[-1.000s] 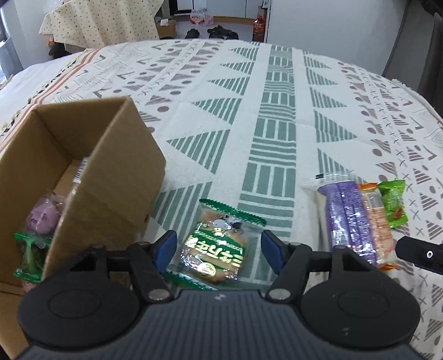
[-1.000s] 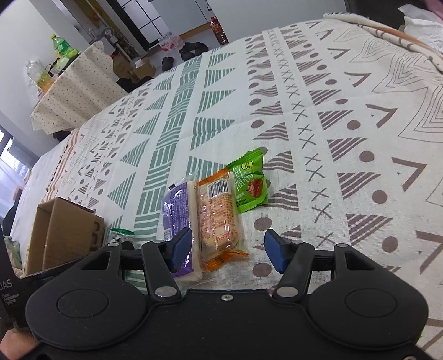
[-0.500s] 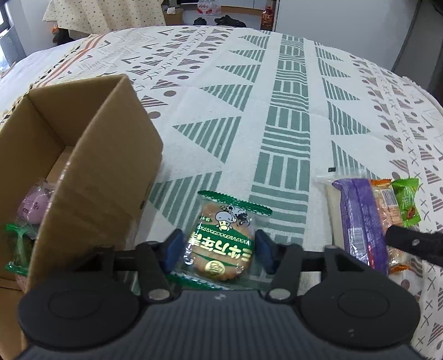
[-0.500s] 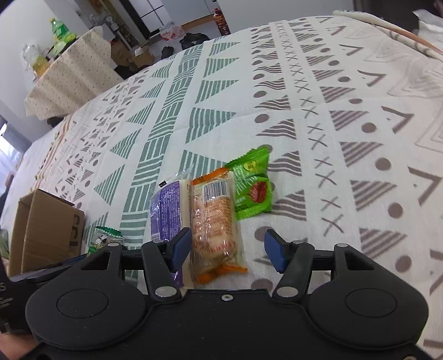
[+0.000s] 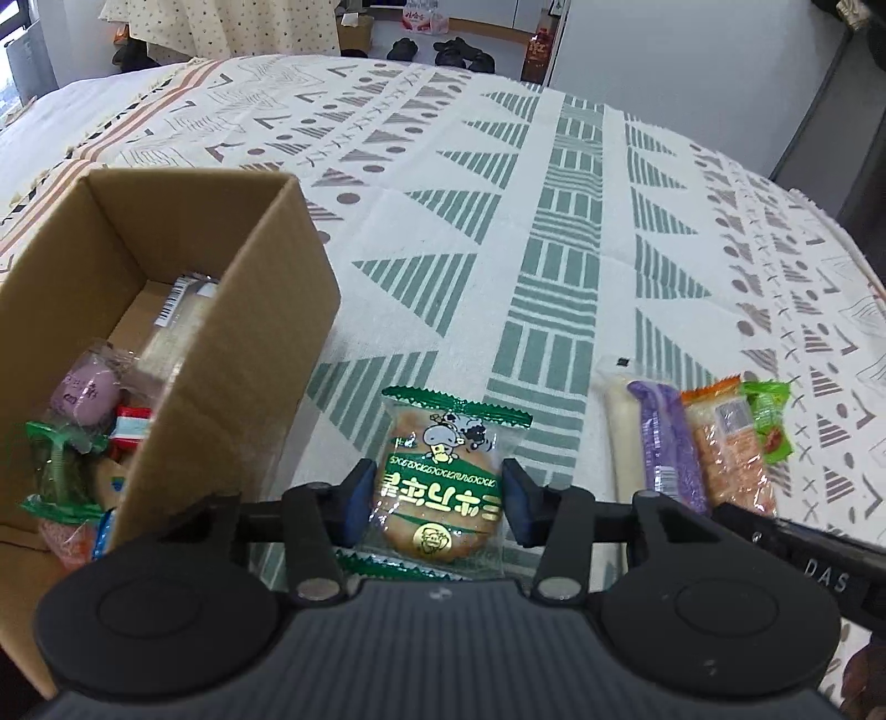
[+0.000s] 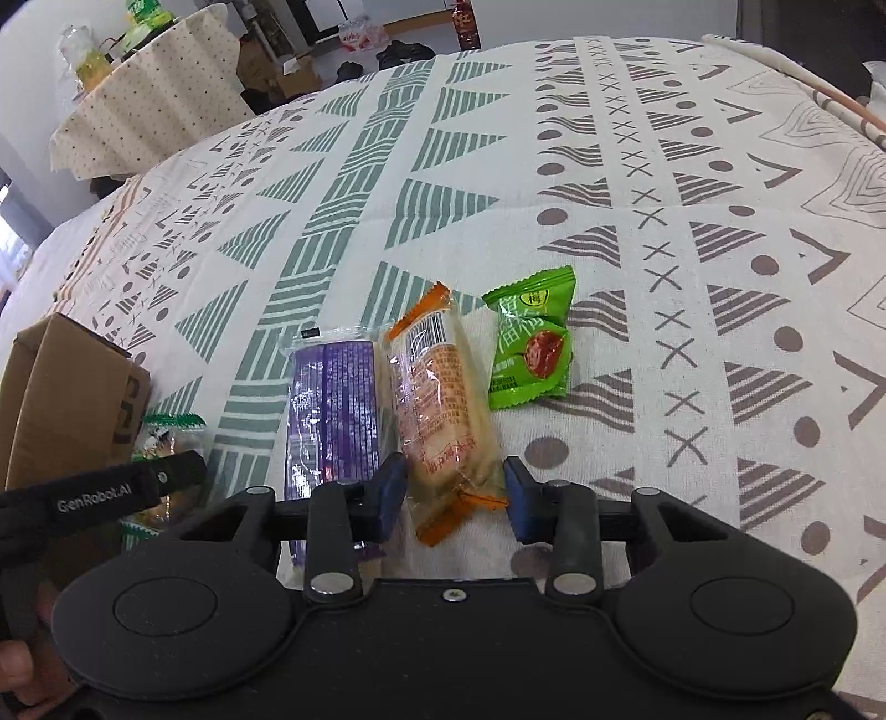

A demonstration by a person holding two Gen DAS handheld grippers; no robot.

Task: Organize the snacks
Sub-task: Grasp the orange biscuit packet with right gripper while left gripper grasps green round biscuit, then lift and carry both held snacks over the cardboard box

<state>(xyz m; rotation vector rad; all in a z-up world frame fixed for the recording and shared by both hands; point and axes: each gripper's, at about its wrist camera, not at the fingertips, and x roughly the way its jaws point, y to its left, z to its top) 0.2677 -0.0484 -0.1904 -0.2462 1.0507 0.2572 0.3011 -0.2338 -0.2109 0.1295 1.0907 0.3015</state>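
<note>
Sitting between left claw [image 5: 437,501] pads: green cracker pack [image 5: 443,487].

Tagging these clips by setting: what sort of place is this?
Probably a home living or dining area: a patterned tablecloth, shoes on the floor by the wall, and a second cloth-draped table holding bottles.

- The box [image 5: 183,310] runs off the left edge in both views; its near wall hides part of the snacks inside.
- The cracker pack's [image 5: 440,487] near end sits behind the left gripper body.
- The right gripper's finger covers the purple pack's [image 6: 338,404] near end.
- The hand [image 6: 22,670] is cut off at the corner.
</note>
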